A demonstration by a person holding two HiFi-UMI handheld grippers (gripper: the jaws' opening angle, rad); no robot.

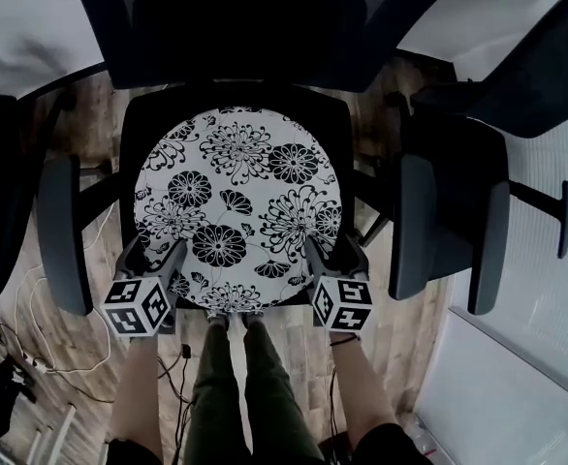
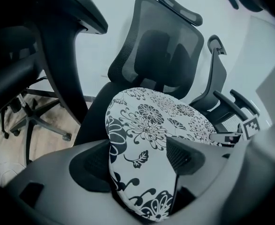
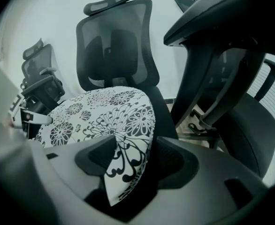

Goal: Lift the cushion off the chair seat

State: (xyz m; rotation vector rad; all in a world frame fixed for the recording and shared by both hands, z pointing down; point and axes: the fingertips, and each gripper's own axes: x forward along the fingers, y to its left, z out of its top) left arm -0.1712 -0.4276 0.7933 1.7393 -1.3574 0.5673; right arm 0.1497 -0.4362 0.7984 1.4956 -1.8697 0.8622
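Dark olive trousers [image 1: 255, 395] and black-and-white marker cubes [image 1: 139, 306].

The cushion [image 1: 237, 206] between both grippers' jaws is white, printed with black flowers, leaves and curling stems. The left gripper [image 1: 156, 257] and right gripper [image 1: 334, 257] are dark grey, and the cube [image 1: 137, 306] on each carries black-and-white square markers. Beyond the grippers the chair [image 1: 240, 27] is black, with a black mesh back. A 2nd chair [image 1: 458, 221], right of the right gripper, is black too. The floor [image 1: 80, 342] beneath is brown wood planking. The trousers [image 1: 236, 395] look dark green. The wall [image 2: 114, 8] ahead is pale grey-white.
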